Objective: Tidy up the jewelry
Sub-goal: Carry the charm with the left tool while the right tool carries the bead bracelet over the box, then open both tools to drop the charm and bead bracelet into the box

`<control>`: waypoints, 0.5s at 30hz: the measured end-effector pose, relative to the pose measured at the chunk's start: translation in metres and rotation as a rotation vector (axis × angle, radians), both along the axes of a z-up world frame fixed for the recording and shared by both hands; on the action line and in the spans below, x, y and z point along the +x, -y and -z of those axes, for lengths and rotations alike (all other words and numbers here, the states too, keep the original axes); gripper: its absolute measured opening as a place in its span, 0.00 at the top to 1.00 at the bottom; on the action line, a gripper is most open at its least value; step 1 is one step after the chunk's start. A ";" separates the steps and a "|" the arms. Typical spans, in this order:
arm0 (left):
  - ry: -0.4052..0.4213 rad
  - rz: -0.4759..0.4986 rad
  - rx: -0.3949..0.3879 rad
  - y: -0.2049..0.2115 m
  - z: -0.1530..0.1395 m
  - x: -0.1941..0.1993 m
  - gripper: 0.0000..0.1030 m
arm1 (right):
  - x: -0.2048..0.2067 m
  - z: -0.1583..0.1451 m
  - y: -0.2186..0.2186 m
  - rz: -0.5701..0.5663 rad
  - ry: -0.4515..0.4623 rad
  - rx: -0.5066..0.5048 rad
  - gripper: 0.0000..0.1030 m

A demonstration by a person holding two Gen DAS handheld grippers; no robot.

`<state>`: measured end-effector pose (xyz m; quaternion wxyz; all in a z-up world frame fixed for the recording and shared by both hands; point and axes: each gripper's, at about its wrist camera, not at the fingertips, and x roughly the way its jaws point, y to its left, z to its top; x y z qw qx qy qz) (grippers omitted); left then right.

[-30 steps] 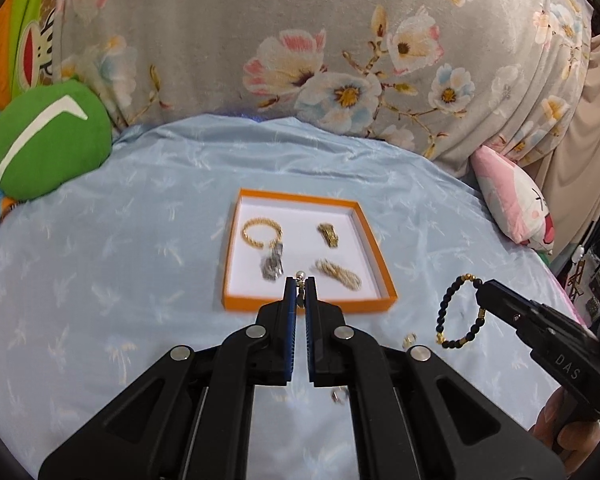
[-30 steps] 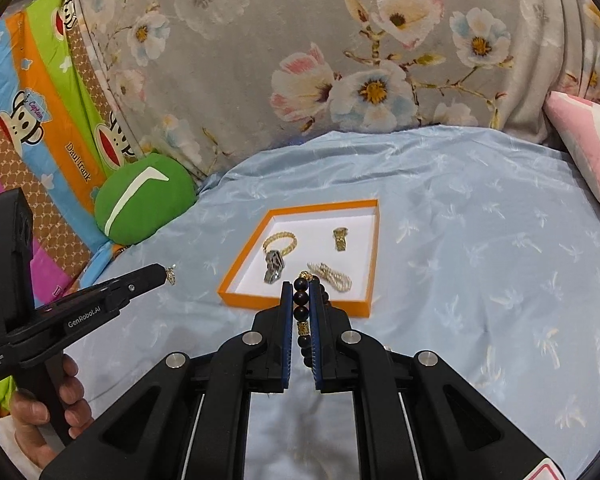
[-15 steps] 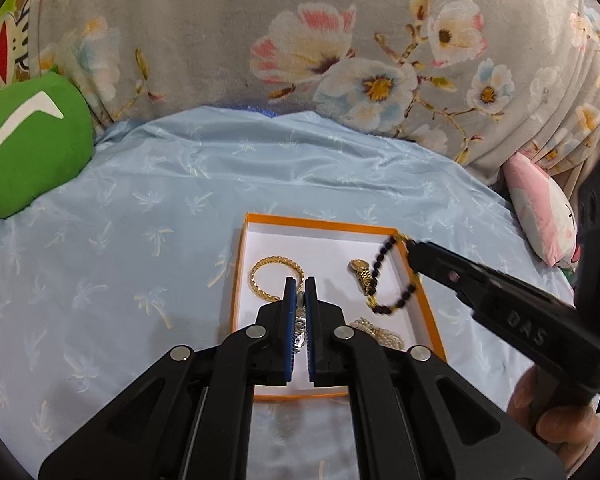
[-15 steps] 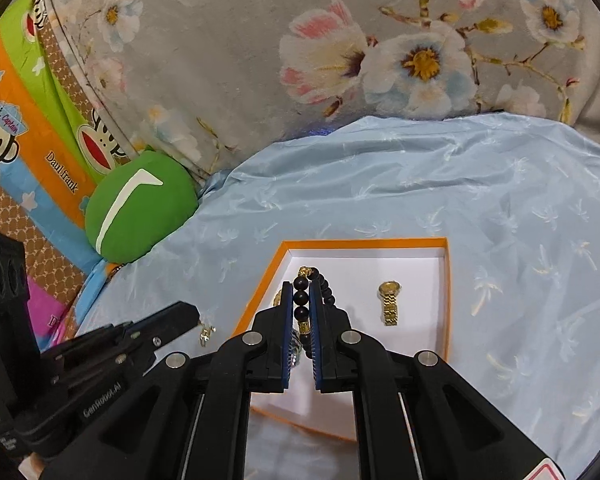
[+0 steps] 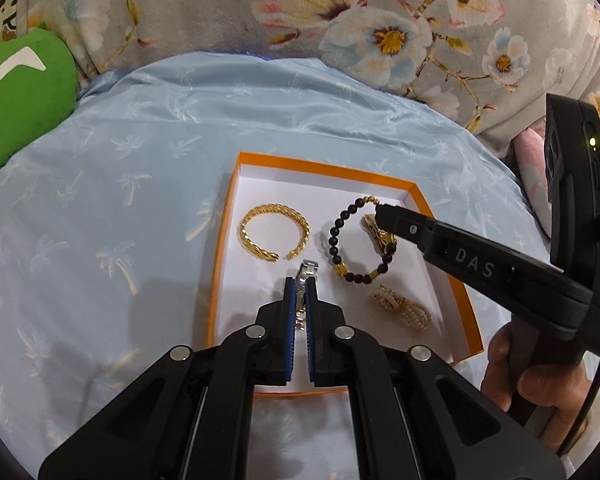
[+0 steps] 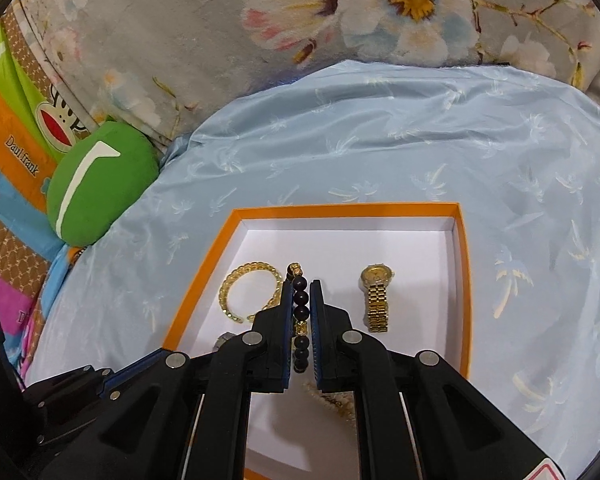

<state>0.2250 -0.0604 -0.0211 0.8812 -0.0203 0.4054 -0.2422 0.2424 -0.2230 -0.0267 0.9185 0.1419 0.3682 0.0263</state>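
Beaded bracelet (image 5: 358, 240), black beads with gold spacers: now over the floor of the orange tray (image 5: 324, 168), a second ago well outside it to the right. It hangs from the right gripper (image 6: 301, 292), draped over the gold watch (image 6: 375, 300) near the tray's right wall. Right jaws have just been opening slightly; beads sit between the pads, contact looks light. Judgement: release under way, bracelet nearly delivered. Left gripper (image 5: 300, 286): jaws together, apparently pinching a small item I cannot make out; it has come in over the tray's near half, above the silver piece (image 5: 309, 270). Gold bangle (image 5: 274, 236) lies at tray left, pearl piece (image 5: 402, 308) near the right front corner. Both grippers angle steeply down into the tray; person's hand (image 5: 540, 372) grips the right handle.
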 end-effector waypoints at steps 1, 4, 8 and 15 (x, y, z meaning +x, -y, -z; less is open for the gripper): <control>-0.003 -0.001 0.004 0.002 0.002 -0.001 0.96 | 0.000 -0.001 0.000 0.009 0.002 -0.021 0.88; -0.010 -0.014 0.021 0.004 0.007 -0.002 0.75 | -0.008 -0.006 0.004 0.034 0.026 -0.056 0.75; 0.013 -0.056 0.005 -0.006 0.003 -0.009 0.47 | -0.028 -0.022 0.012 0.052 0.080 -0.081 0.70; 0.083 -0.106 -0.001 -0.047 -0.018 -0.054 0.46 | -0.125 -0.049 0.018 0.048 0.186 -0.067 0.70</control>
